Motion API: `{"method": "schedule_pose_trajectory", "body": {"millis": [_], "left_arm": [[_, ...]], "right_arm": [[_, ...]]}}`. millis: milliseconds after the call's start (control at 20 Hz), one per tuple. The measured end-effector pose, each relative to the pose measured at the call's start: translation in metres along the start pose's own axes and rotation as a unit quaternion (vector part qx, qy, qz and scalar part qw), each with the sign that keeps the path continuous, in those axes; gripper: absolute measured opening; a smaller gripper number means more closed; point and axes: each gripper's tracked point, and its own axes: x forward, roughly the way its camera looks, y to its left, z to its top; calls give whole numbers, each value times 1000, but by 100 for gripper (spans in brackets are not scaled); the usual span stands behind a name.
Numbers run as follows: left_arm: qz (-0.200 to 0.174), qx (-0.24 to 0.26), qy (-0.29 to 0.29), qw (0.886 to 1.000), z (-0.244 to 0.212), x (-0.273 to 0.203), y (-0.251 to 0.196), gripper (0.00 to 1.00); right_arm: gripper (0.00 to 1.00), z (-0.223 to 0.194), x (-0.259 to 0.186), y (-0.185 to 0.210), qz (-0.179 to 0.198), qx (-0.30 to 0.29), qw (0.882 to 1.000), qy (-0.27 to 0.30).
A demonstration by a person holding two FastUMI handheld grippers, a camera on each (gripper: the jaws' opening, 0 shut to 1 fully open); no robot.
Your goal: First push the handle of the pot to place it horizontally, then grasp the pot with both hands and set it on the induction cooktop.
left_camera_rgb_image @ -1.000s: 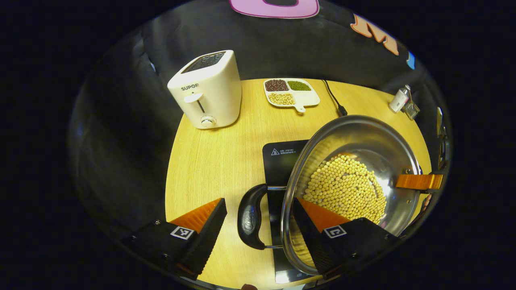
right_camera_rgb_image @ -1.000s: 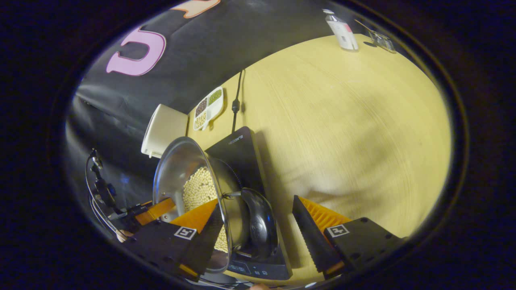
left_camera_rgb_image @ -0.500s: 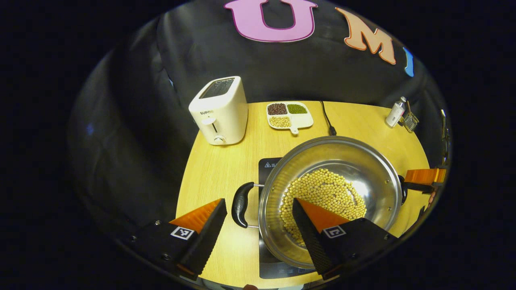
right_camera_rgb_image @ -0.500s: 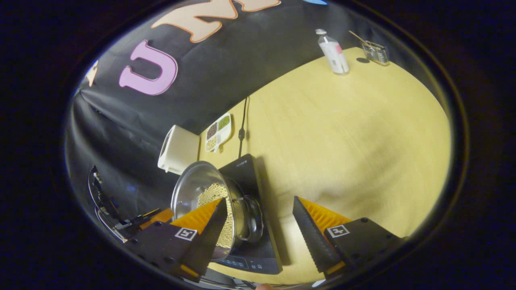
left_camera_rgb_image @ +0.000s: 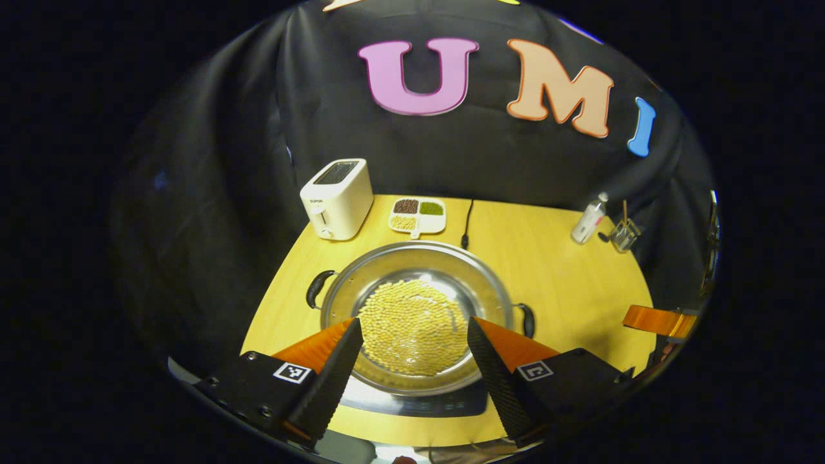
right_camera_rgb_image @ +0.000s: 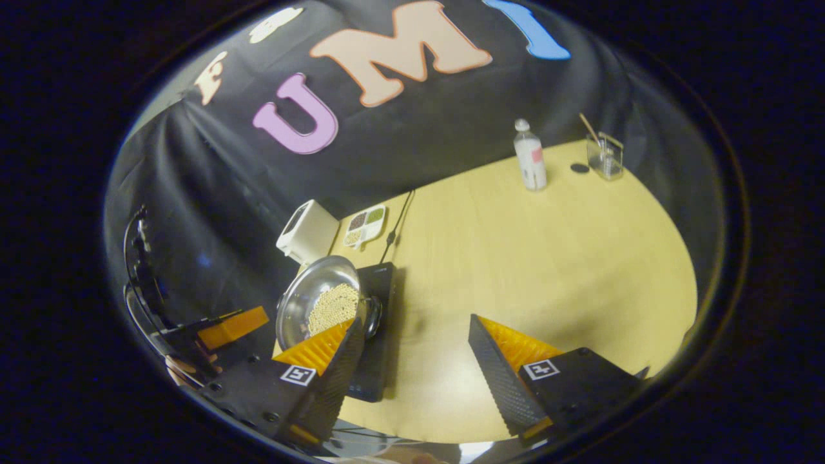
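Left gripper (left_camera_rgb_image: 412, 335) – jaws spread wide, nothing between them, held above and short of the pot (left_camera_rgb_image: 412, 316). Right gripper (right_camera_rgb_image: 412, 335) likewise spread and empty, over bare table (right_camera_rgb_image: 548, 258), the pot off to its left side.

Pot sits on the induction cooktop (left_camera_rgb_image: 419, 403), roughly level, its two loop handles (left_camera_rgb_image: 314, 288) lying out to either side. By the look of it the placing step is done and both tools are clear of it.

Handling, as a judgement: stainless steel, stiff, wide and shallow, with polished walls that would slide under flat pads – the rim is a poor hold. The dark loop handles are the places to take it, one per gripper, lifted evenly. The load of loose beans (left_camera_rgb_image: 412, 325) adds weight and will run to the low side if the pot tips.

Other containers: a white divided dish (left_camera_rgb_image: 417, 216) near the back edge holds three sorts of dry beans, each in its own compartment – dark, green, pale. A small bottle (right_camera_rgb_image: 530, 156) stands upright by a clear glass holder (right_camera_rgb_image: 604, 154) with a stick in it. White toaster (left_camera_rgb_image: 337, 198) at back left, slot empty as far as can be told.
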Motion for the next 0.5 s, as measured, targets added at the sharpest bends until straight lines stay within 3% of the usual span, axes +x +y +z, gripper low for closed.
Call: {"method": "schedule_pose_trajectory", "body": {"millis": [50,200,250,300,450,500], "left_arm": [[2,-6,-20,1000,6,-17,-18,100],[6,-18,-80,997,26,-58,-59,99],[9,-23,-103,994,35,-70,-70,99],[14,-30,-127,991,44,-83,-78,99],[23,-34,-195,980,68,-118,-100,99],[29,-27,-214,976,74,-127,-104,99]], "right_arm": [[92,10,-15,-2,4,-16,1000,-16],[100,45,-61,-14,11,-50,996,-67],[100,56,-76,-18,12,-63,994,-87],[92,68,-89,-20,10,-74,992,-106],[100,96,-135,-32,8,-100,982,-160],[92,104,-151,-35,9,-103,979,-176]]}}
